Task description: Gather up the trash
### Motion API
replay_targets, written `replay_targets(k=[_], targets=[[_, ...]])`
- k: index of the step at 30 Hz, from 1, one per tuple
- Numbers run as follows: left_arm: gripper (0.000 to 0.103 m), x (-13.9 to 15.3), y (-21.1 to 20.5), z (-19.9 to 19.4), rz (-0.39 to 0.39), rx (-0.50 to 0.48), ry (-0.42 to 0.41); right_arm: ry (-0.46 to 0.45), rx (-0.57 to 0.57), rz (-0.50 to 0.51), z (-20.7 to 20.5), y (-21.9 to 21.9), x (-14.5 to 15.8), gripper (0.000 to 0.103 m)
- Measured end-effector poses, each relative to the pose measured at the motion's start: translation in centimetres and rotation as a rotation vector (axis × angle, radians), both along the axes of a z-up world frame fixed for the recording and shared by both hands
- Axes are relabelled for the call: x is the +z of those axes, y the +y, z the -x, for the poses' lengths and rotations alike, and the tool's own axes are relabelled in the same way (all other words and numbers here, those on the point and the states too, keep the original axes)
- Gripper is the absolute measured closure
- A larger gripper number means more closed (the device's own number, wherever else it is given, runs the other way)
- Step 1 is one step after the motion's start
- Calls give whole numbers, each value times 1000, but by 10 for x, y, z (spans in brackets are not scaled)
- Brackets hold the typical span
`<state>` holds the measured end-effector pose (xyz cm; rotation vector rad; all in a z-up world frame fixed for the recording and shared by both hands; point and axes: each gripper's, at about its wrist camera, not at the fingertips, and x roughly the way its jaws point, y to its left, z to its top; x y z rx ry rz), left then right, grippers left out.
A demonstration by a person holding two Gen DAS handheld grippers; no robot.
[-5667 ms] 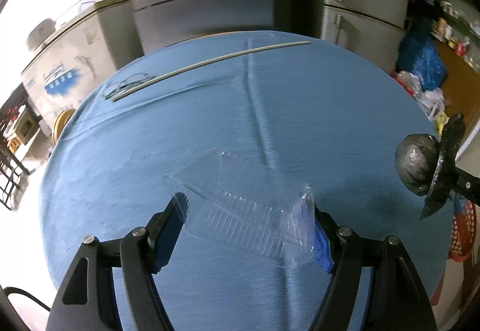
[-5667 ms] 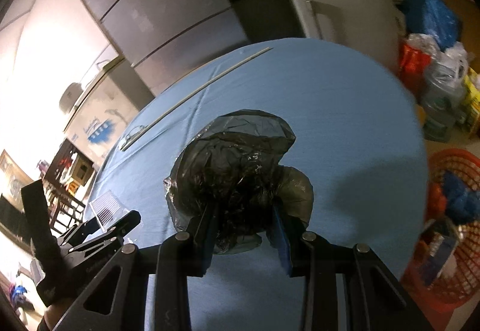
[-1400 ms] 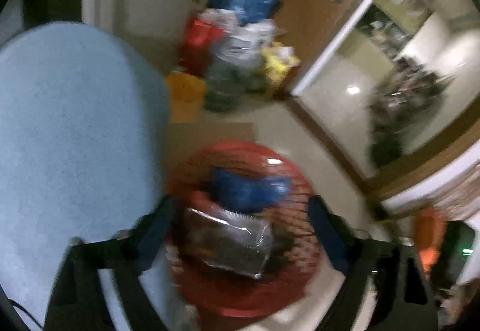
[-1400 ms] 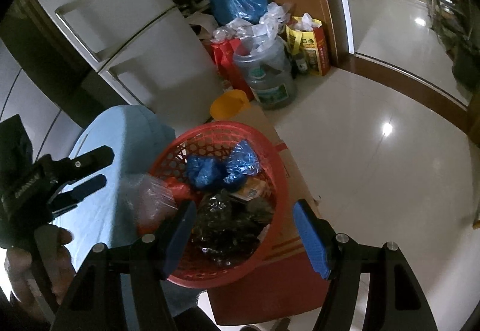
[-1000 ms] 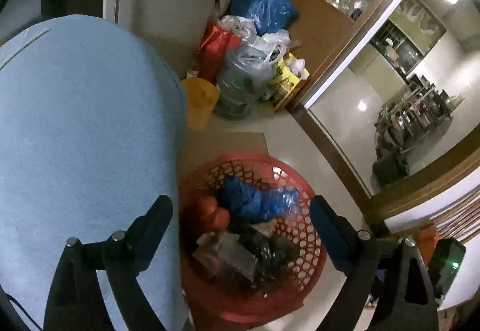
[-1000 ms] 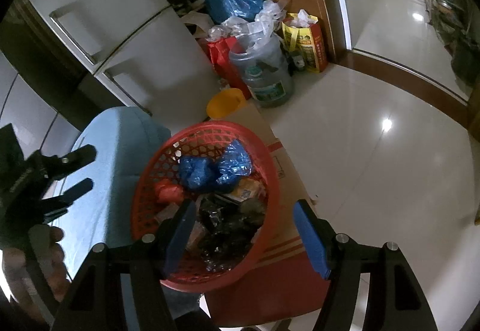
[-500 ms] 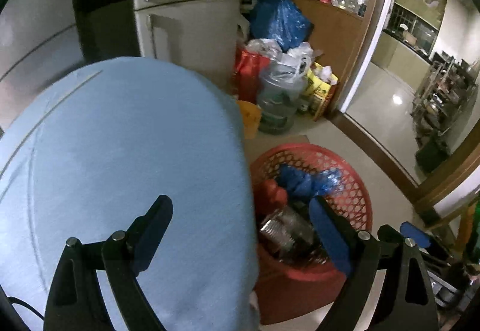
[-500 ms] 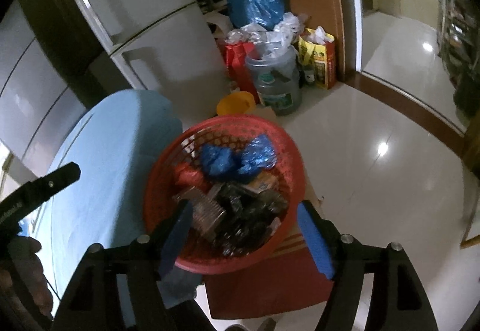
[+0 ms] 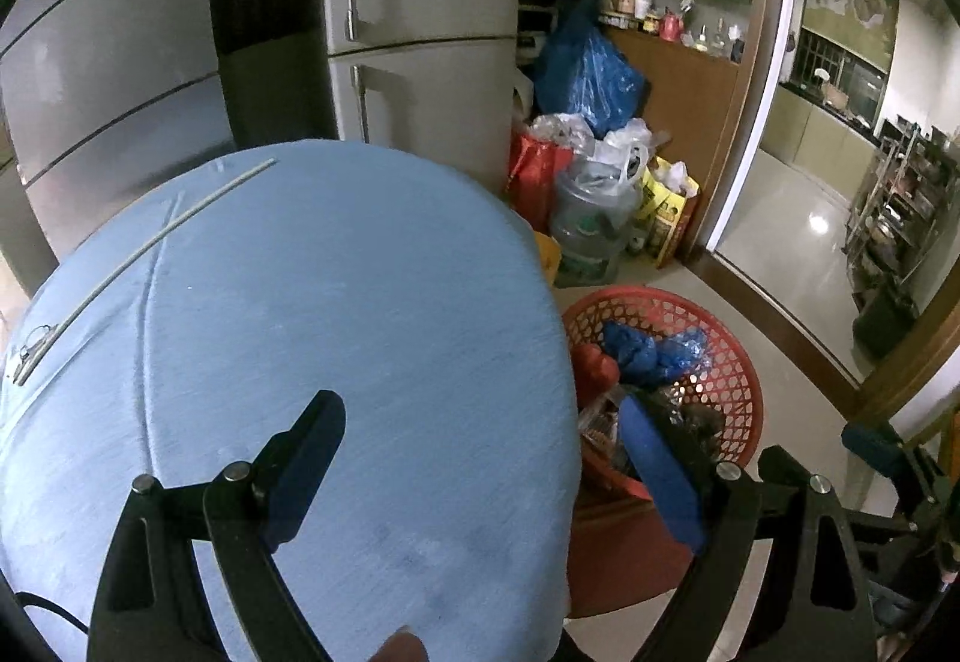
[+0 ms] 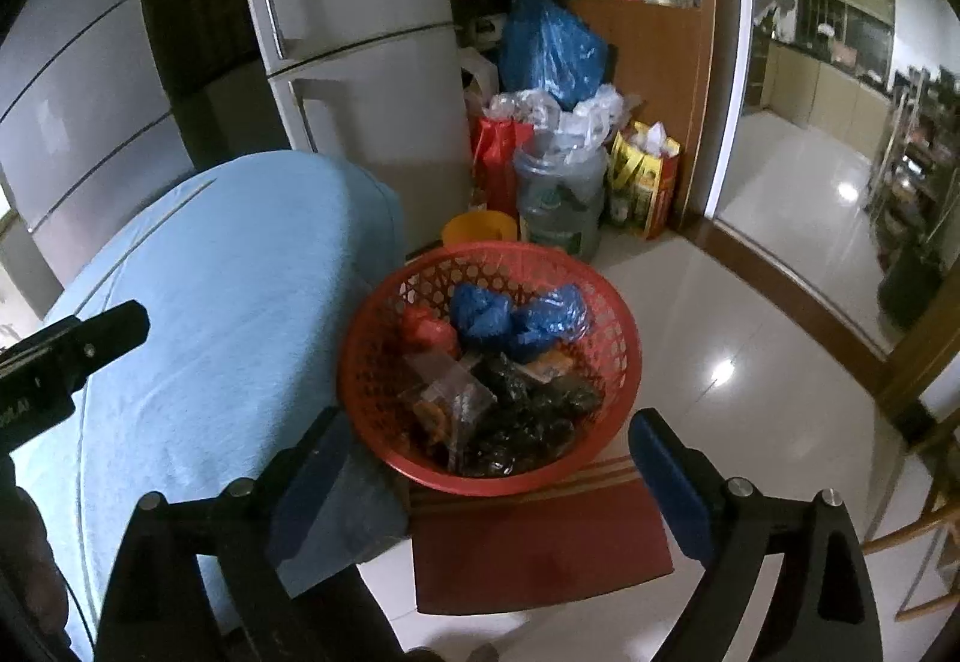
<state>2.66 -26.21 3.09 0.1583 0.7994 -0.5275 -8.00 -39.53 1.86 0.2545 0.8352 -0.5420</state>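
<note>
Trash sits in the red basket (image 10: 606, 332) on the floor, just beside the blue-covered bench (image 9: 300, 332): blue wads, a dark bag, a clear container. Left gripper (image 9: 480, 458): jaws wide open, nothing between them, over the bench edge. Right gripper (image 10: 486, 458): jaws have just been opening, now wide and empty, basket directly ahead and below. Only a thin white rod (image 9: 150, 248) with a clip remains on the bench, far-left, long axis diagonal; left hand is nearer. No legible labels.
</note>
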Motion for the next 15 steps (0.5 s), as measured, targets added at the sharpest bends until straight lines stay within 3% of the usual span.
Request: replay_targets(k=[15], targets=[[10, 5, 22, 12, 19, 32, -11, 0, -8, 53, 7, 16, 10, 7]])
